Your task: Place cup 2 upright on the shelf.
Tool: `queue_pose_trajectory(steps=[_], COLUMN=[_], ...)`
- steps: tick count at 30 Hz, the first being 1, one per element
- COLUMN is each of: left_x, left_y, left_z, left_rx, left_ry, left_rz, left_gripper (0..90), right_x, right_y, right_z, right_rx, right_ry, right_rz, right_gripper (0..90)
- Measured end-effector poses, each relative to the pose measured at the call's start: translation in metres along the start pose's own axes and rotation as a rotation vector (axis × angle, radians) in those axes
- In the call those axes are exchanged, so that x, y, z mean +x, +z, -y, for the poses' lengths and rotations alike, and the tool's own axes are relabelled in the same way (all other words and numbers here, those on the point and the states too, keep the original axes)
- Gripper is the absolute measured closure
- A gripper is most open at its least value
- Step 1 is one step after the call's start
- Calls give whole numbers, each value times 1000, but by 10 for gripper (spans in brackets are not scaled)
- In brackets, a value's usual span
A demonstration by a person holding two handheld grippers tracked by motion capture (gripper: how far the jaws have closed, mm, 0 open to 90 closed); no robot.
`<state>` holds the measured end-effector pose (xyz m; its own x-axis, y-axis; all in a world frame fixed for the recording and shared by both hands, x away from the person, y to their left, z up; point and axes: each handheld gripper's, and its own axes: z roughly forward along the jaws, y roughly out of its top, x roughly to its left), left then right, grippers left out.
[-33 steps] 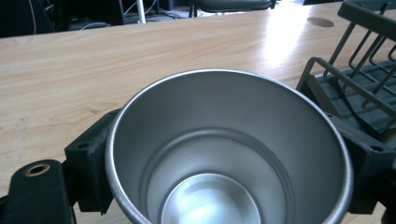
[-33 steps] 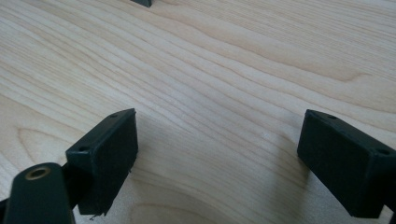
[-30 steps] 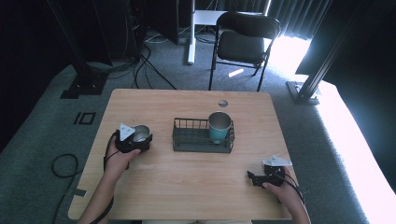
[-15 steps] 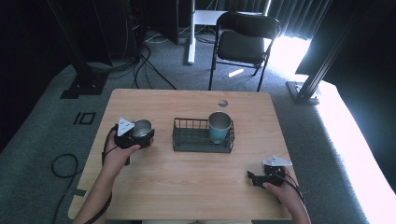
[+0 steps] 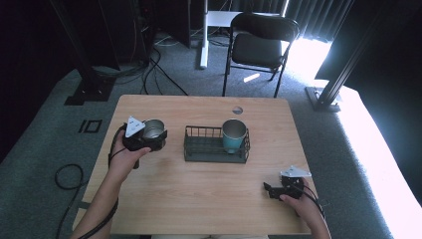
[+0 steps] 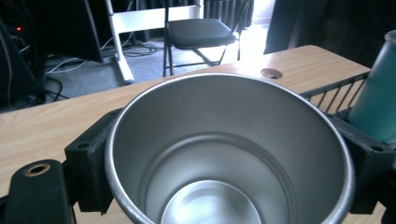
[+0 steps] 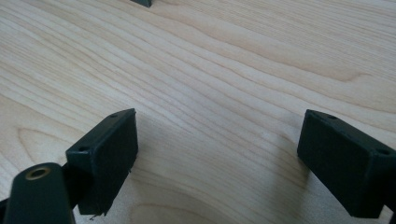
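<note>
Left tool (image 5: 158,139) carried one steel cup (image 5: 152,130) nearer one teal cup (image 5: 233,135).

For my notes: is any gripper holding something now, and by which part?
The left gripper holds a silver cup by its outer wall, one jaw on each side. The right gripper is open over the table, holding nothing.

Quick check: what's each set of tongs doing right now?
Left tongs: shut on the steel cup.
Right tongs: open, holding nothing, low over the table.

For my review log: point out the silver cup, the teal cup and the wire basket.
silver cup (image 6: 229,154), left gripper view, inner wall.
teal cup (image 5: 234,135), high view, outer side.
wire basket (image 5: 215,158), high view, front rim.
</note>
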<state>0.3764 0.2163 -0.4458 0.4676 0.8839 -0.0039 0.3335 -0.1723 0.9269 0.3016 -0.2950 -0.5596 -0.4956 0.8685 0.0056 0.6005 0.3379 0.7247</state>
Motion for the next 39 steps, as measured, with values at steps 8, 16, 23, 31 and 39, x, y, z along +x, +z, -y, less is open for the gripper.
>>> queue_pose_trajectory(steps=[8, 16, 23, 31, 39], left_x=[-8, -21, -37, -55, -68], left_y=[0, 8, 20, 35, 48], left_z=[-24, -42, -54, -66, -69], left_rx=[-22, -39, -65, -70, -79], left_ry=[36, 53, 56, 73, 72], left_rz=[34, 78, 120, 151, 182], left_gripper=[141, 141, 141, 141, 141], right_x=[0, 0, 0, 0, 0], right_y=[0, 0, 0, 0, 0], right_z=[0, 0, 0, 0, 0], right_rx=[-1, 0, 0, -1, -1], right_ry=[-1, 0, 0, 0, 1], right_rz=[0, 0, 0, 0, 0], right_gripper=[118, 118, 119, 118, 119])
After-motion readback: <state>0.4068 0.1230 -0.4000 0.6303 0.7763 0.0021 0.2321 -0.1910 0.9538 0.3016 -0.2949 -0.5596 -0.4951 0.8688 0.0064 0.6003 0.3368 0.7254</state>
